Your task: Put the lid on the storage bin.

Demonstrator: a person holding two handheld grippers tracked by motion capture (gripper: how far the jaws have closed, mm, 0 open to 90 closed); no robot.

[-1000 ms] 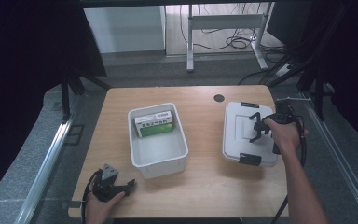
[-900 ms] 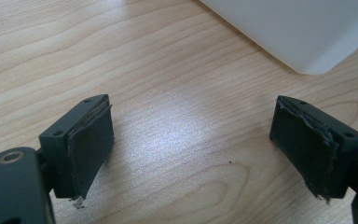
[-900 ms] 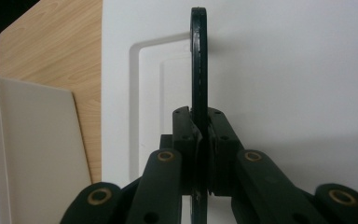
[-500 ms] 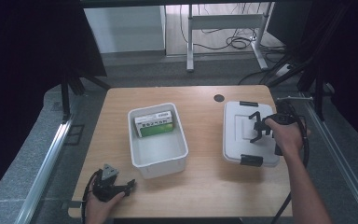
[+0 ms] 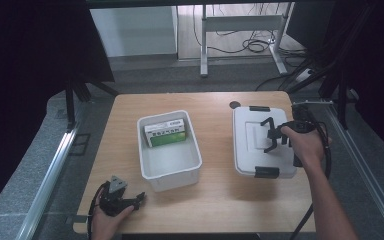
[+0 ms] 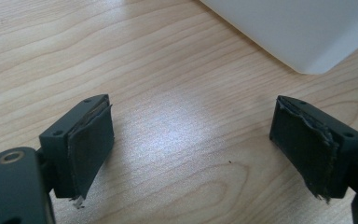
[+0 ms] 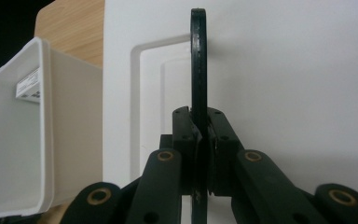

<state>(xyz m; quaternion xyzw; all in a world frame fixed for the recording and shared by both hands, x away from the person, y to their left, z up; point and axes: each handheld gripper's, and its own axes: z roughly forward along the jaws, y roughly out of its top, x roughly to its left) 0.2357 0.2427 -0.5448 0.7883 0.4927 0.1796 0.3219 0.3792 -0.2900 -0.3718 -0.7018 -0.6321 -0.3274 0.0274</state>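
From above, the white lid (image 5: 262,141) lies flat on the right side of the worktop (image 5: 215,200), its long side running near to far. The right tongs (image 5: 271,136) sit right on top of it, clenched on its black handle (image 5: 268,131). The open box (image 5: 169,150) is to the left, so the lid must go left. The left tongs (image 5: 139,198) rest at the near left corner. In the left gripper view, the left tongs (image 6: 191,149) are spread wide with nothing between them, over bare worktop (image 6: 168,84). In the right gripper view, the right tongs (image 7: 199,140) squeeze the thin black handle (image 7: 198,65), which points straight away from them.
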